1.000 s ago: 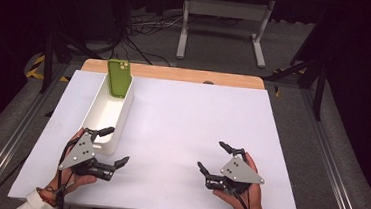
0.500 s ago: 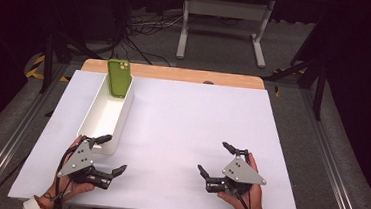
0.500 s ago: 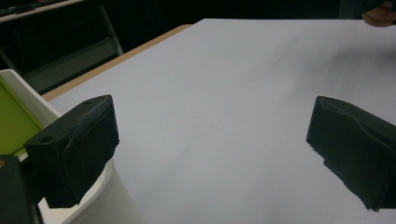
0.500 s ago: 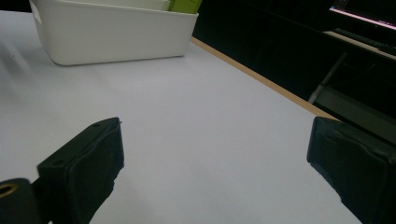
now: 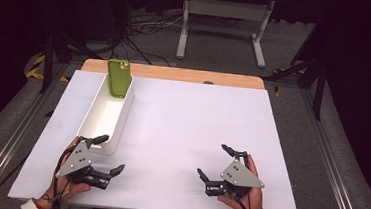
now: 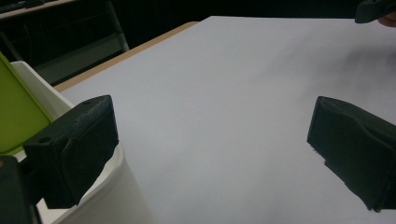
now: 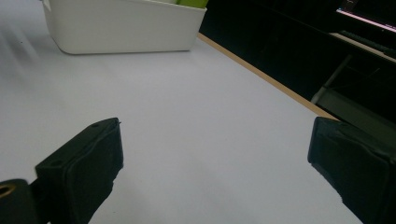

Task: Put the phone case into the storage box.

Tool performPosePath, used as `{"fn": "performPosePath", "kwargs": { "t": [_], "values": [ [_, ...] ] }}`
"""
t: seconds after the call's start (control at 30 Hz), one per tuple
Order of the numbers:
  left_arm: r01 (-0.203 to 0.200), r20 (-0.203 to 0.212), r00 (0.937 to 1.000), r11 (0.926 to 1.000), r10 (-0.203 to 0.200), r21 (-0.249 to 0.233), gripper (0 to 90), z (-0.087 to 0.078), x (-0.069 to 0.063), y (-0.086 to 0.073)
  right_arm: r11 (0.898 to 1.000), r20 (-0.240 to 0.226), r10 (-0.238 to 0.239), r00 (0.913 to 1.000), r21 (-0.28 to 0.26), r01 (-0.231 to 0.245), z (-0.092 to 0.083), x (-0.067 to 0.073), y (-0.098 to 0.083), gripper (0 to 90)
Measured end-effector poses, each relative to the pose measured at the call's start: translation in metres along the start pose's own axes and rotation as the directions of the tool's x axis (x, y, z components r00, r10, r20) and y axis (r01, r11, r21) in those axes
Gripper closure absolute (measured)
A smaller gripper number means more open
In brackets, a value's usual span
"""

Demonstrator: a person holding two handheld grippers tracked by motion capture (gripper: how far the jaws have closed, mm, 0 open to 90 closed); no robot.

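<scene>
While both hands rest at the near edge, the white table [image 5: 186, 129] takes up the middle of the high view, with a strip of bare wood along its far edge.

White bin [image 5: 106, 112]: long and narrow, left of centre in the high view, running from the far edge toward the lower left. Its near end sits just beside the left gripper [image 5: 103, 153].

Green phone case [image 5: 118, 78]: stands tilted in the far end of the bin, leaning on the end wall, camera cut-out uppermost. In the left gripper view it is a green slab at the left edge [image 6: 18, 116], behind the bin rim.

Left gripper: lower left of the high view, jaws spread wide, nothing between them. One jaw reaches over the bin's near corner; whether it touches the rim I cannot tell. Change: compared with a second ago this hand has drawn back a little toward the bottom of the frame, away from the bin's side.

Right gripper [image 5: 214, 162]: lower right, well apart from the bin. Jaws have just been opening and now stand at full spread with bare table between them.

Reading: case is stowed, both tools are free and backed off. Placement looks finished, or the hands are parked.
</scene>
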State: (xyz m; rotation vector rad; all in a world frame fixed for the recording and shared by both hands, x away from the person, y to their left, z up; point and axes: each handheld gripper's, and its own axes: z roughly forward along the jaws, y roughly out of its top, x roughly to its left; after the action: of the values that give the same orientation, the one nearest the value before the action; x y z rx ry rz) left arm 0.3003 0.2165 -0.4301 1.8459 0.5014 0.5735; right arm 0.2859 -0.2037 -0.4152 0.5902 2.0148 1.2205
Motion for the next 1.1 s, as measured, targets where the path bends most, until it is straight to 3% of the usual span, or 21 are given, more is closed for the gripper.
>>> {"fn": "performPosePath", "kwargs": {
  "t": [0.23,0.47,0.53,1.1],
  "values": [
    [-0.017,0.012,0.9998,0.9998,0.017,-0.006,2.8,-0.0014,0.0014,0.0005,1.0,-0.008,-0.011,0.9999,0.018,0.011,0.0023,0.0039,-0.0004,4.4],
    [0.004,0.018,0.9998,0.9998,-0.003,-0.019,2.9,-0.0035,0.0017,0.0001,1.0,-0.014,-0.015,0.9998,0.027,0.015,0.0045,0.0079,0.0001,4.7],
    [-0.011,0.02,0.9997,0.9999,0.011,-0.014,2.9,-0.0027,0.0016,0.0004,0.999,-0.014,-0.018,0.9997,0.032,0.018,0.0055,0.0085,-0.0002,4.7],
    [0.0,0.025,0.9997,1.0,0.0,0.0,3.0,0.0024,-0.0009,0.0002,1.0,-0.017,0.002,0.9998,0.016,-0.002,0.0064,0.0065,-0.0039,5.9]
  ]
}}
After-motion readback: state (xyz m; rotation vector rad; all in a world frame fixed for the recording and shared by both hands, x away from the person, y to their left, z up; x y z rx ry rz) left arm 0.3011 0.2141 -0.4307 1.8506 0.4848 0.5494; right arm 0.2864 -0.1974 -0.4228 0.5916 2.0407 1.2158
